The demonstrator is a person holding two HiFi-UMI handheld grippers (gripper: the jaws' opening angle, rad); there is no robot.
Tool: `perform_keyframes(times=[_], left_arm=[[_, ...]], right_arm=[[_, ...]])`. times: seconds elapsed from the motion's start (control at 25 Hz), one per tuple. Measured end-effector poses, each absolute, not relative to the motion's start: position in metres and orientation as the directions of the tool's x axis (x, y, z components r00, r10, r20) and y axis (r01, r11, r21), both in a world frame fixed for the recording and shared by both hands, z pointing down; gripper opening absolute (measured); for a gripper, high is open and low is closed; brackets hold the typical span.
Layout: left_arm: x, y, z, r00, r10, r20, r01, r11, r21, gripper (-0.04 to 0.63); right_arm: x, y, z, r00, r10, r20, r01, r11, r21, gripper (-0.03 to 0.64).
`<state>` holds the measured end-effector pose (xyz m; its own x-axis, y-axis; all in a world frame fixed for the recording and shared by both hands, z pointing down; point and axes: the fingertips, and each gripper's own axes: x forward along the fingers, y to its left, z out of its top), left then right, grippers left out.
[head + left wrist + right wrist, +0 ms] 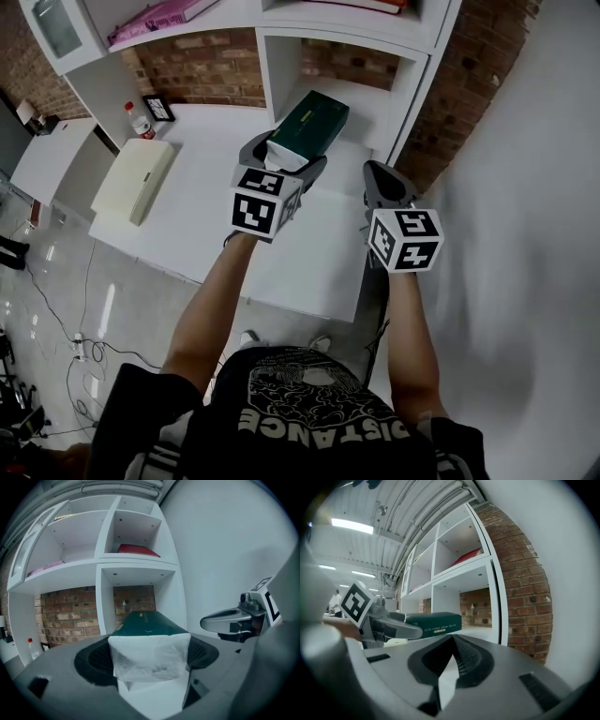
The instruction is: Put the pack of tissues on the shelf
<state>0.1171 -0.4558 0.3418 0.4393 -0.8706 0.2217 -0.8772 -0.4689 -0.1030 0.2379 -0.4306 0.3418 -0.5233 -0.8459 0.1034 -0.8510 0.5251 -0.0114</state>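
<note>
Now | left tongs [286, 156] clamp pack of tissues [313, 122], arm outstretched toward shelf [377, 111] | right tongs [384, 181] closed, alongside.

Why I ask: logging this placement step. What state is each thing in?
pack of tissues: gripped at its white end, far end pointing into the shelf.
left gripper: jaws shut on the pack of tissues.
right gripper: jaws together, empty.
bottle: upright, capped.
red book: lying flat.
</note>
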Motion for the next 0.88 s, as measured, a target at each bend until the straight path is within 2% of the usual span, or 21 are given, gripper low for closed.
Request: perform_keyframes(times=[0.36, 0.88], left_arm=[[0.136, -0.484, 0.331, 0.399, -0.895, 0.198, -0.904, -0.421, -0.08, 0.43], [0.148, -0.538, 0.335, 0.445, -0.874, 0.195, -0.889, -0.458, -0.02, 0.431]], right_arm=[[0.255, -0.437, 0.343, -0.556, -0.825, 0.106, -0.829, 0.559, 0.0, 0.003], [0.258, -0.455, 0.342, -0.49, -0.865, 0.105, -0.871, 0.491, -0.016, 0.003]])
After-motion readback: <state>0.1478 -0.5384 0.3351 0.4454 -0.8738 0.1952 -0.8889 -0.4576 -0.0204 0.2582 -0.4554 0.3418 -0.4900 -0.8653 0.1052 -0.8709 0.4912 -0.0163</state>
